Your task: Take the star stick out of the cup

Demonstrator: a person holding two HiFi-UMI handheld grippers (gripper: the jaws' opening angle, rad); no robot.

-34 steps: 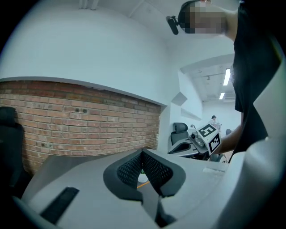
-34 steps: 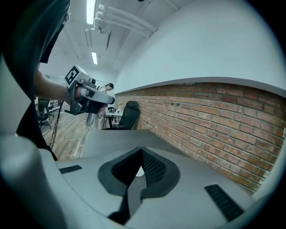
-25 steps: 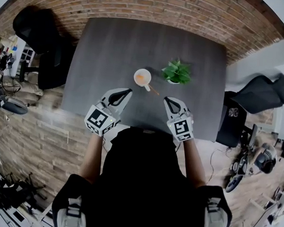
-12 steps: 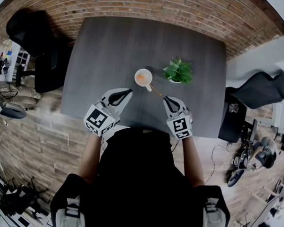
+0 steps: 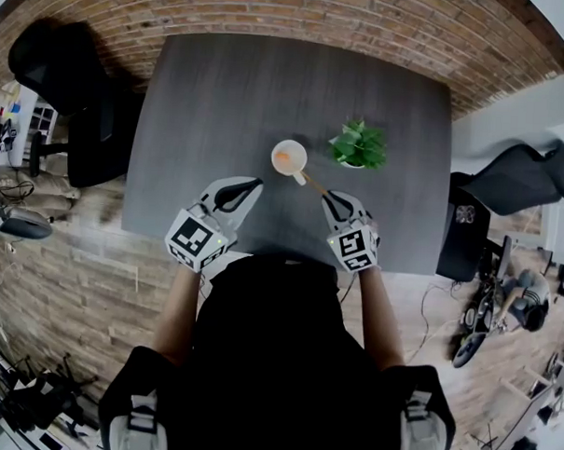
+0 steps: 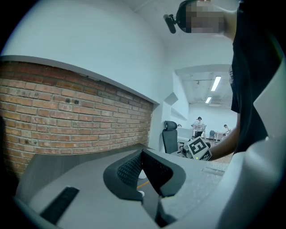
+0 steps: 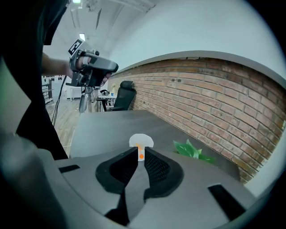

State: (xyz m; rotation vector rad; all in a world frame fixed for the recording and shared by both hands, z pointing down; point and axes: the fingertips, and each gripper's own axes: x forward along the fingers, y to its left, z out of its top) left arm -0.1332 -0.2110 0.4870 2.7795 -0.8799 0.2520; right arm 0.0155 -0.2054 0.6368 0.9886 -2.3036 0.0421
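A white cup [image 5: 289, 158] stands mid-table with the orange star inside it. The star stick [image 5: 308, 180] leans out over its rim toward the near right. My right gripper [image 5: 324, 194] sits at the stick's outer end. In the right gripper view the jaws are nearly together, with the orange stick end [image 7: 140, 155] pinched between the tips and the cup [image 7: 141, 141] just beyond. My left gripper [image 5: 256, 182] hovers to the near left of the cup, shut with nothing in it; its pads [image 6: 134, 167] meet.
A small potted green plant [image 5: 358, 144] stands just right of the cup. The dark grey table [image 5: 223, 86] backs onto a brick wall. A black chair [image 5: 69, 80] stands at the left and another [image 5: 522, 183] at the right.
My right gripper has crept forward and left onto the end of the stick. The left gripper has barely moved.
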